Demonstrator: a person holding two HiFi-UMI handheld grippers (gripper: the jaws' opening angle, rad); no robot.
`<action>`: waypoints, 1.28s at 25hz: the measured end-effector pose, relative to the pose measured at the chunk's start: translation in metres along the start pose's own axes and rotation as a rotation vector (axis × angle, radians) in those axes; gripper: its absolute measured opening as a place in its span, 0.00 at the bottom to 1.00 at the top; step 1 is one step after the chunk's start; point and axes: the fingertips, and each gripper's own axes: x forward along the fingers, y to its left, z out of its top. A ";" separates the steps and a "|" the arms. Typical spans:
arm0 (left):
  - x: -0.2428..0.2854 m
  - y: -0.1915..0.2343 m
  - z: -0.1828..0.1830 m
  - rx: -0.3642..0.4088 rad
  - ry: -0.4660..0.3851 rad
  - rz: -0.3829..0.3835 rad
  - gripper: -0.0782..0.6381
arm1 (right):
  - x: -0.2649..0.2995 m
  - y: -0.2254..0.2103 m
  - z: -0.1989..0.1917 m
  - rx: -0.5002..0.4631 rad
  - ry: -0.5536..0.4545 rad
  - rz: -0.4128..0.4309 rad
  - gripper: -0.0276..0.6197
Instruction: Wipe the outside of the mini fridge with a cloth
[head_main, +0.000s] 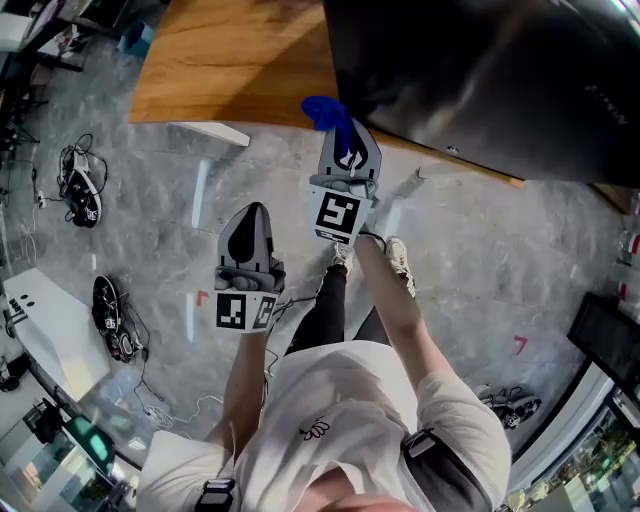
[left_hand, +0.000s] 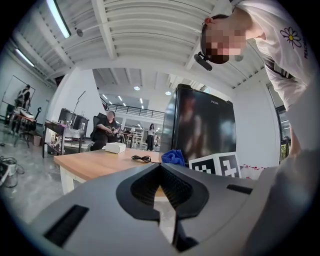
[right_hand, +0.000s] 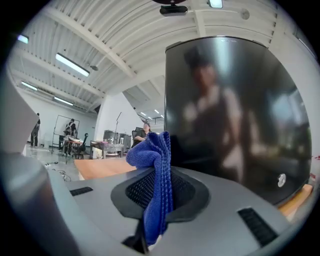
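The blue cloth (right_hand: 152, 165), clamped in the right gripper (right_hand: 157, 197), is held near the mini fridge (right_hand: 235, 115), to be pressed on next; the left gripper (left_hand: 161, 192) is closed on nothing.

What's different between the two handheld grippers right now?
The right gripper is clamped on a blue cloth; the left gripper is shut on nothing. The right gripper is up near the mini fridge; the left gripper sits back over the floor. Both are grey and shaped alike.

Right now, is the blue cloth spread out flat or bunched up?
Bunched up: the blue cloth is pinched in folds between the jaws of the right gripper, its crumpled end sticking out past them.
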 end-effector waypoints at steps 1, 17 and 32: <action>-0.002 0.003 0.000 0.001 0.002 0.006 0.12 | 0.002 -0.002 0.001 -0.001 -0.005 -0.009 0.14; 0.039 -0.065 -0.017 -0.042 0.036 -0.089 0.12 | -0.046 -0.087 0.023 -0.118 -0.083 -0.033 0.14; 0.090 -0.213 -0.028 -0.063 0.040 -0.236 0.12 | -0.120 -0.262 0.013 -0.026 -0.063 -0.269 0.14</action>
